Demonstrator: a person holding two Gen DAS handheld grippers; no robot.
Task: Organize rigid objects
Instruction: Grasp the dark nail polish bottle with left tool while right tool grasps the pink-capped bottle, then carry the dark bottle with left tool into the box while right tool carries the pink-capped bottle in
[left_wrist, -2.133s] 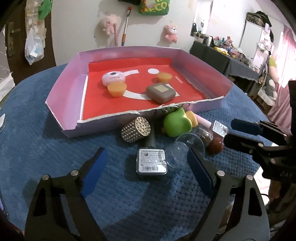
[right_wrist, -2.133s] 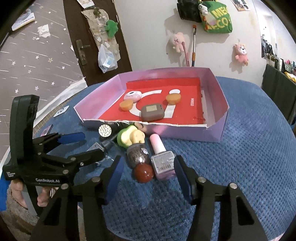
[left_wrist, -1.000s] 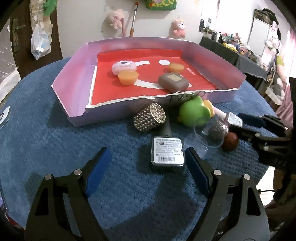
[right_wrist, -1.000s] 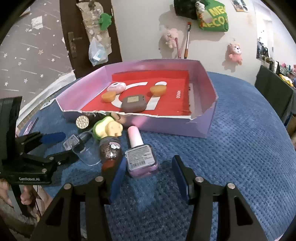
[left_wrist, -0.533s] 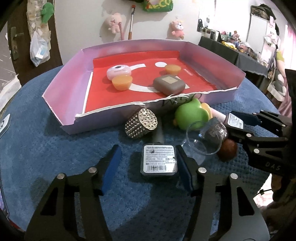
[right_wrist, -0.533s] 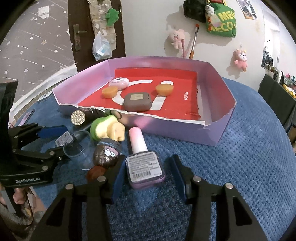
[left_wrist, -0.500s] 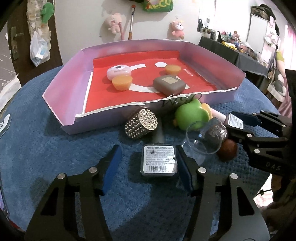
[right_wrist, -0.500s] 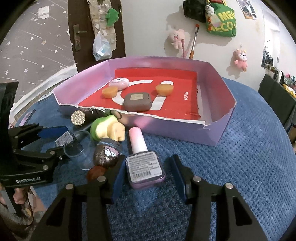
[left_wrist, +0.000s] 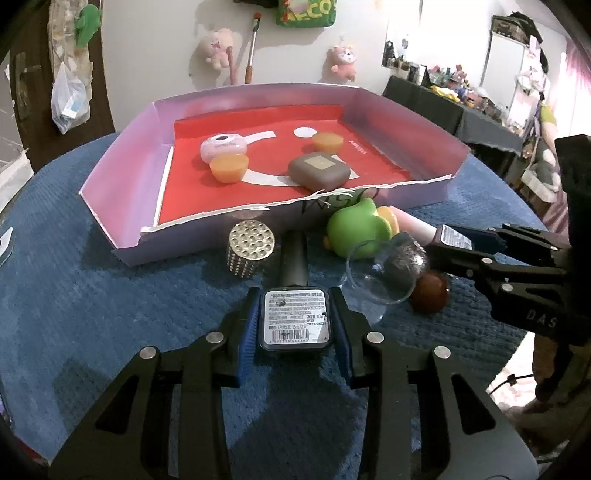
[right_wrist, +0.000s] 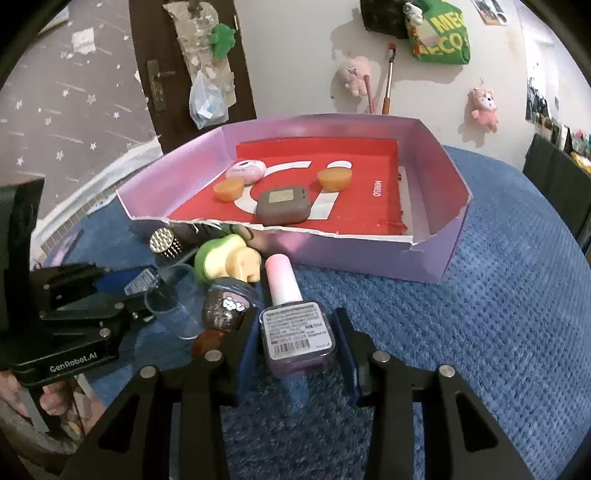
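My left gripper is shut on a dark nail polish bottle with a grey cap, lying on the blue cloth. My right gripper is shut on a pink nail polish bottle with a pink cap; it also shows in the left wrist view. A lilac box with a red floor stands behind. It holds a brown case, a pink case and two orange cups.
In front of the box lie a studded silver cylinder, a green and yellow toy, a clear cup, a glittery jar and a brown ball. The blue cloth covers a round table.
Both grippers have moved forward and closed: the left on the dark bottle, the right on the pink bottle. The other objects have not moved.
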